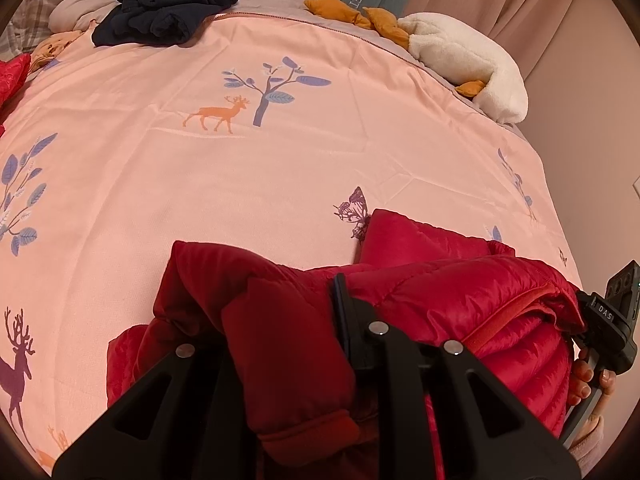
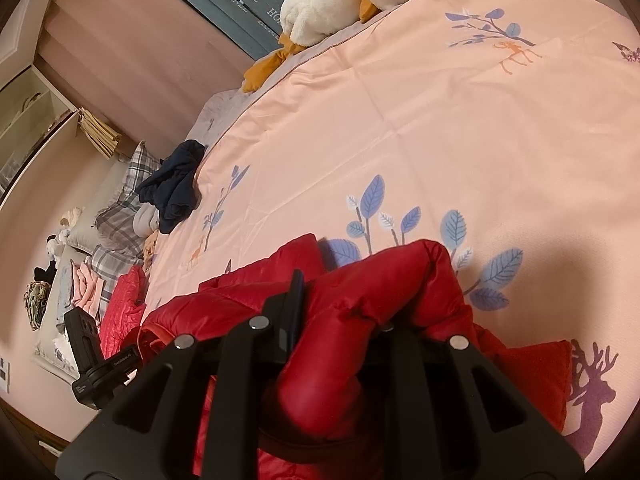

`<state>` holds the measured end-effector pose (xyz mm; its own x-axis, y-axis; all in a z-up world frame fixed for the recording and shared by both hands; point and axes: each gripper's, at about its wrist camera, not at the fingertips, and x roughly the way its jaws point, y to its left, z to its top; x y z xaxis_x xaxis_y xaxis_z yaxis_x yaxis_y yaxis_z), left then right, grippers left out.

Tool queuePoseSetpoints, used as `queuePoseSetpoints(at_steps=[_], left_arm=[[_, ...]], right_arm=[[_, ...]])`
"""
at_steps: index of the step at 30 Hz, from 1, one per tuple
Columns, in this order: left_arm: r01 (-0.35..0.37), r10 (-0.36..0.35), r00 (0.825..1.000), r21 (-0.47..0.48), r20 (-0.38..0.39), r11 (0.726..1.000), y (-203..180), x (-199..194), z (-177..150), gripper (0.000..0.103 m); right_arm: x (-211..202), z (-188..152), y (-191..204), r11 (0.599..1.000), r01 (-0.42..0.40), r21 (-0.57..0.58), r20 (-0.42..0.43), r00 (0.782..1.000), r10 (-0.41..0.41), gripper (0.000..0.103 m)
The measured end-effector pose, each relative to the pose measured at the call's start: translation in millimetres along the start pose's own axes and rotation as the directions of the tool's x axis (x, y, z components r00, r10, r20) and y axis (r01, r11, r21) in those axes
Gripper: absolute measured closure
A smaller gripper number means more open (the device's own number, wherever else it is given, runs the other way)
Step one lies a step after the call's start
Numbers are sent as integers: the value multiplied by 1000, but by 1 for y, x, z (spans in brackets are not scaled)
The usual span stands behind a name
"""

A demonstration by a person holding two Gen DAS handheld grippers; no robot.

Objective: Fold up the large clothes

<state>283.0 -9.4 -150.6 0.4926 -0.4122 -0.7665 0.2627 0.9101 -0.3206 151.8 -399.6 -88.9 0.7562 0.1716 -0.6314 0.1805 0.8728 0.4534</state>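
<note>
A red puffer jacket (image 1: 460,292) lies bunched at the near edge of a pink bedspread (image 1: 280,168). My left gripper (image 1: 288,320) is shut on a thick fold of the jacket, which bulges between and over its fingers (image 1: 344,304). The right gripper's body shows at the right edge of the left wrist view. In the right wrist view my right gripper (image 2: 340,304) is shut on another fold of the red jacket (image 2: 360,320), one black finger (image 2: 294,300) showing, the other hidden under the fabric. The left gripper's camera mount (image 2: 92,356) shows at lower left.
A dark navy garment (image 1: 168,0) lies crumpled at the far left of the bed. A white and orange plush toy (image 1: 460,56) lies at the far right by the headboard. More red fabric (image 1: 12,76) lies at the left edge. Plaid pillows and clothes (image 2: 100,260) sit beside the bed.
</note>
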Motion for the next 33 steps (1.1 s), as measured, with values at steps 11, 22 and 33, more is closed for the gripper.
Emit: queuePoseSetpoints(at_steps=[11,22,33], left_arm=[[0,0,1000,-1,0,1000,0,0,0,85],[1,-1,1000,-14,-10,1000,2,3,-1,85],[-3,3,1000,-28,-22,1000,2,2,0,85]], right_arm=[[1,-1,0,1000,2,1,-2,1000,-2,85],[2,-4,-1,1000,17,6,-20,1000,-17,84],[-1,1,1,999,25,31,-46,999,-24,83]])
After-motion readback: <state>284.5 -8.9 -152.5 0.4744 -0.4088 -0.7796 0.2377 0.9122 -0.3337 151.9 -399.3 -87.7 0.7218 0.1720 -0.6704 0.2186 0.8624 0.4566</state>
